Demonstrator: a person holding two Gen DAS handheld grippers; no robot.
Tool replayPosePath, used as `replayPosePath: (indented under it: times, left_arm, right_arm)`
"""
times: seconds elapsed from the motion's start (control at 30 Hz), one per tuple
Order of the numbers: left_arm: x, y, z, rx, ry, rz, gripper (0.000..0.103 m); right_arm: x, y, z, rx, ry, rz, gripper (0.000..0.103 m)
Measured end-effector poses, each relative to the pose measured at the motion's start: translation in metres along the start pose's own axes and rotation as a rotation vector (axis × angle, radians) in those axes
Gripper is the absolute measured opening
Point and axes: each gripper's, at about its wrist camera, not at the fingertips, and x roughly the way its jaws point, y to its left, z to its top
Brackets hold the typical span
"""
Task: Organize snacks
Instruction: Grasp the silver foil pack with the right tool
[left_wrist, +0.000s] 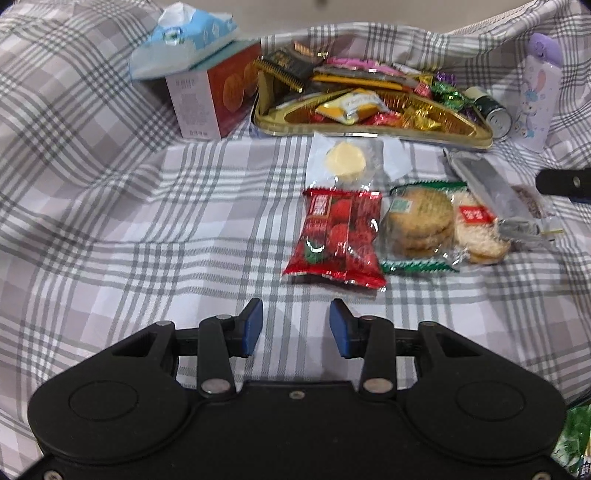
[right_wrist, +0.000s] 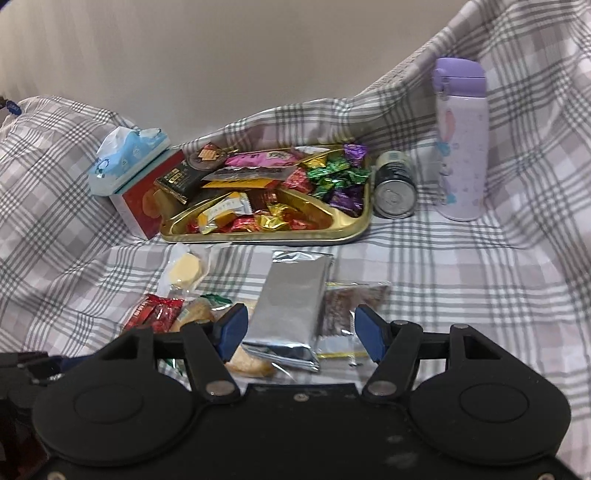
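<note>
Tissue pack (left_wrist: 181, 40): shown at far left, resting on top of the biscuit box (left_wrist: 214, 98), which stands just beside the tray.
Gold tray (left_wrist: 369, 129): a divided tray at the back of the checked cloth (left_wrist: 110, 221); wrapped sweets and flat packets are already piled in its compartments.
Left gripper (left_wrist: 295, 325): held low over bare cloth, jaws spread, nothing between the blue pads (left_wrist: 251, 326); the red packet lies just ahead and slightly to the right.
Cheese round (left_wrist: 345, 160): a pale disc in clear wrap, lying between the tray and the red packet.
Red packet (left_wrist: 338, 236): a strawberry-printed snack, flat on the cloth, touching the cookie pack at its right edge.
Cookie pack (left_wrist: 419, 223): round biscuits in green-edged clear wrap, beside a coconut-crusted pastry (left_wrist: 476, 230) whose wrapper is overlapped by the silver pouch.
Silver pouch (right_wrist: 291, 299): a foil packet lying directly in front of the right gripper, partly over the pastry.
Right gripper (right_wrist: 299, 334): jaws spread wide, bracketing the near end of the silver pouch without gripping it.
Dark snack bag (right_wrist: 351, 302): a clear bag of brown pieces, partly tucked under the pouch's right edge.
Can (right_wrist: 393, 188) and purple bottle (right_wrist: 460, 144): the can lies on its side right of the tray; the bottle stands upright.
Step in hand: loose snacks appear to remain to be moved into the tray; the silver pouch is judged the present target.
Next move: closure on the pouch's near end is called for, then a lift clear of the pastry and bag beneath.
</note>
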Motion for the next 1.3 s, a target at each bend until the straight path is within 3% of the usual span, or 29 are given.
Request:
replayPosePath:
  times: [0.47,0.63,0.67,0.77,1.1,1.3]
  left_arm:
    - [-0.001,-0.012,-0.008,0.065,-0.046,0.056,0.051]
    - [-0.002,-0.009,-0.006,0.054,-0.042,0.040,0.051]
    - [-0.003,-0.008,-0.006,0.053,-0.042,0.036,0.051]
    - [-0.006,-0.007,-0.004,0.053,-0.053,0.034,0.051]
    - [-0.031,-0.010,0.012,0.071,-0.156,-0.010,0.051]
    - [-0.016,-0.014,0.030,0.093,-0.134,-0.016,0.051]
  right_arm:
    - [0.046,0.023,0.010,-0.038,0.039,-0.029,0.068]
    - [0.059,0.026,0.002,-0.054,0.080,-0.052,0.067]
    - [0.060,0.028,0.000,-0.072,0.080,-0.061,0.061]
    - [0.055,0.032,-0.008,-0.135,0.059,-0.076,0.055]
    - [0.018,0.020,-0.029,-0.144,0.049,-0.043,0.055]
    - [-0.006,0.017,-0.049,-0.161,0.075,-0.032,0.054]
